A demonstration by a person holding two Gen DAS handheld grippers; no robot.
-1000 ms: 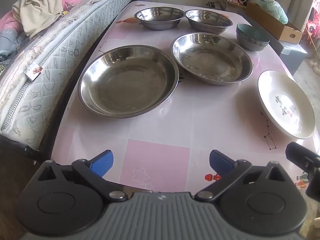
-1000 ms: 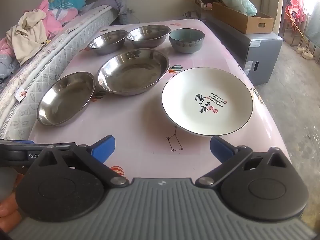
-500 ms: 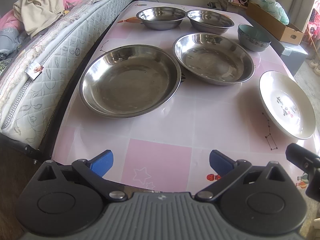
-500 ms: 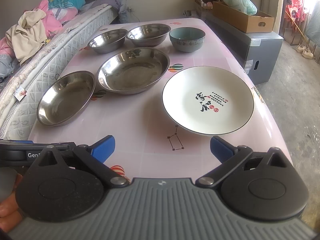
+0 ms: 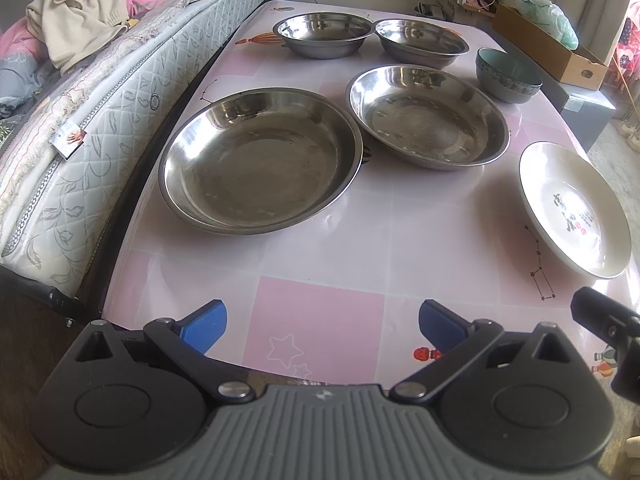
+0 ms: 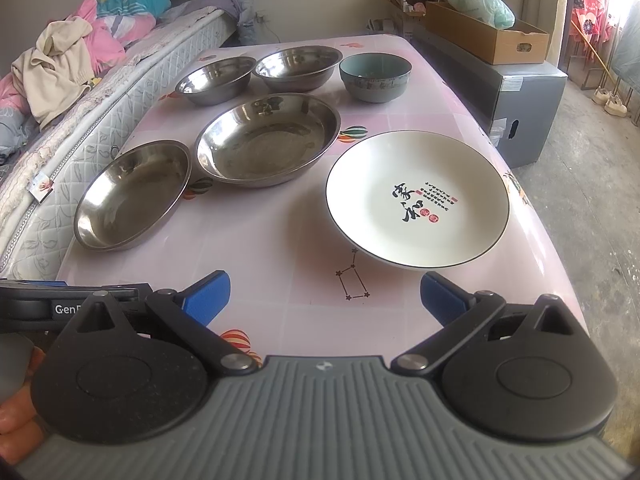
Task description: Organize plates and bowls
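Two wide steel plates lie on the pink table (image 5: 320, 256): the near left one (image 5: 260, 166) (image 6: 132, 194) and the one behind it to the right (image 5: 428, 116) (image 6: 268, 140). Two smaller steel bowls (image 5: 324, 34) (image 5: 422, 42) stand at the back, also in the right wrist view (image 6: 216, 80) (image 6: 298, 66). A teal ceramic bowl (image 5: 506, 74) (image 6: 374, 76) stands back right. A white plate with black lettering (image 5: 572, 208) (image 6: 416, 198) lies near right. My left gripper (image 5: 322, 322) is open and empty above the near table edge. My right gripper (image 6: 324, 298) is open and empty, short of the white plate.
A mattress (image 5: 80, 120) with piled clothes (image 5: 80, 12) runs along the table's left side. A cardboard box (image 6: 486, 36) sits on a grey cabinet (image 6: 524, 112) to the right of the table. The right gripper's body (image 5: 608, 328) shows at the left view's right edge.
Both grippers have drifted slightly forward over the near table edge. Their jaws stay open, and no dish has moved.
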